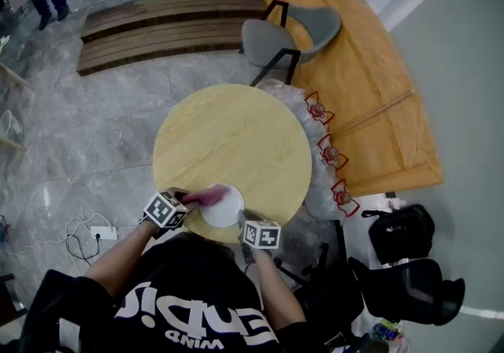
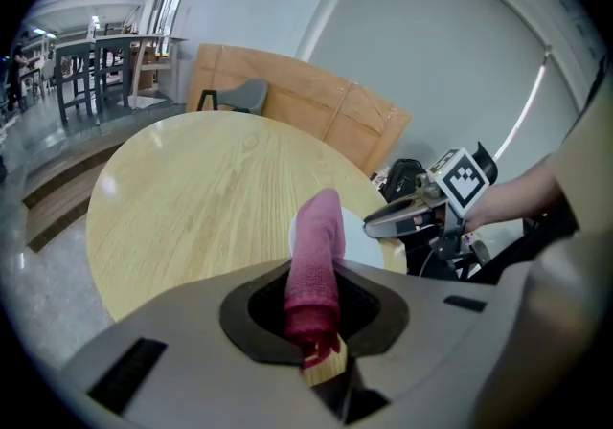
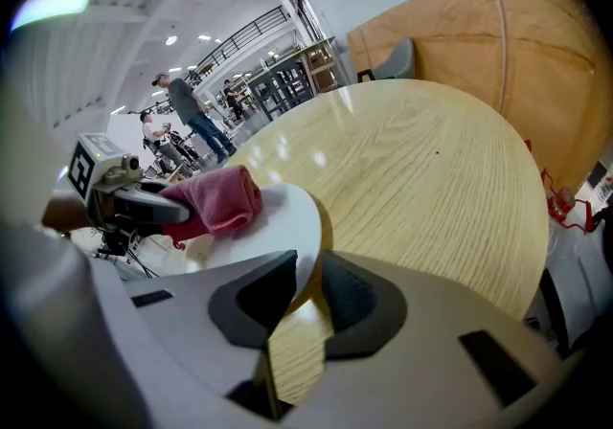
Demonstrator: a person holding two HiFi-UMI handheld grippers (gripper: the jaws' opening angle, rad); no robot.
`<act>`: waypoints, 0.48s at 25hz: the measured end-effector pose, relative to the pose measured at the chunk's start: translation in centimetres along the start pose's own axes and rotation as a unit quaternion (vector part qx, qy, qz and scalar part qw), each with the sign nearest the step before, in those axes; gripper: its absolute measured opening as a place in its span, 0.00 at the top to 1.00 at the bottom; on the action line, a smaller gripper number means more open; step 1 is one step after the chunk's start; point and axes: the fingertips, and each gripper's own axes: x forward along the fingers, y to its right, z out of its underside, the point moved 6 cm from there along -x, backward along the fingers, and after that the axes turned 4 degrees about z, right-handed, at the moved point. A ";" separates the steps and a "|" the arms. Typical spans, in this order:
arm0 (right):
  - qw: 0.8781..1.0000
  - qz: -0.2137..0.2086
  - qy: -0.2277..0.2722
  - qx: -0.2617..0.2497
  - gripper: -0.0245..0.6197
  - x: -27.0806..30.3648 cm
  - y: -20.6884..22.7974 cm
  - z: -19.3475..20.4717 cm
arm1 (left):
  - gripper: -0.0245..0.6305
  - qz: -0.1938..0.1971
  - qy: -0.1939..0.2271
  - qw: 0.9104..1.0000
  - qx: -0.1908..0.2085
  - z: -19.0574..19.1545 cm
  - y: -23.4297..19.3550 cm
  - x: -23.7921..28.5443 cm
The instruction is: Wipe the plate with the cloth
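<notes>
I read the plate (image 3: pixel 276 218) as white and round, set at the table's edge directly ahead of the right gripper (image 1: pixel 244 219). The right gripper is closed on the plate: its near rim runs between the two pads, and both pads bear on it.

The cloth (image 2: pixel 316 259) is pink and rolled into a thick strip. The left gripper (image 1: pixel 187 200) is clamped on one end of it, and the free end projects straight ahead of the jaws onto the plate. In the right gripper view the cloth lies over the plate's far left portion, just ahead of the left gripper's tips. From the left gripper view the cloth covers the middle of the plate, so only the plate's right side shows past it.

The two grippers sit close together and point inward across the plate, the right gripper ahead and to the right of the left one.

Beyond the plate the round wooden table (image 1: pixel 236 139) extends ahead of both grippers. Past its far edge stands a grey chair (image 1: pixel 290 32), with a large wooden panel (image 1: pixel 370 91) to the right of it and a slatted bench (image 1: pixel 157 28) to the left. Black bags (image 1: pixel 402 235) lie on the floor to the right of the right gripper. A white cable (image 1: pixel 79 243) lies on the floor left of the left gripper. People (image 3: pixel 187 111) stand far off behind the left gripper
</notes>
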 end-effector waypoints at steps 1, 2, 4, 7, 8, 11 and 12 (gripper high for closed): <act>1.000 0.000 0.005 -0.004 0.81 -0.3 -0.1 -0.2 | 0.88 -0.001 0.004 1.000 -0.001 -0.1 0.0 -0.2; 1.000 0.000 0.009 -0.010 0.81 -0.7 -0.1 -0.4 | 0.88 -0.002 0.008 1.000 -0.003 -0.1 0.0 -0.4; 1.000 0.004 0.016 -0.019 0.81 -1.6 0.0 -0.9 | 0.88 -0.001 0.017 1.000 -0.011 -0.2 -0.1 -0.8; 0.998 0.007 0.050 -0.037 0.81 -3.4 -0.5 -2.4 | 0.88 -0.005 0.048 0.999 -0.017 -1.4 0.1 -1.9; 0.996 0.010 0.072 -0.049 0.81 -4.2 -0.9 -3.4 | 0.88 -0.007 0.063 0.998 -0.017 -2.3 0.3 -2.6; 0.982 0.027 0.155 -0.101 0.84 -7.6 -3.2 -7.0 | 0.88 -0.007 0.114 0.993 -0.001 -5.3 1.6 -4.7; 0.975 0.030 0.186 -0.116 0.85 -9.0 -4.2 -8.3 | 0.88 -0.006 0.133 0.991 0.011 -6.4 2.3 -5.5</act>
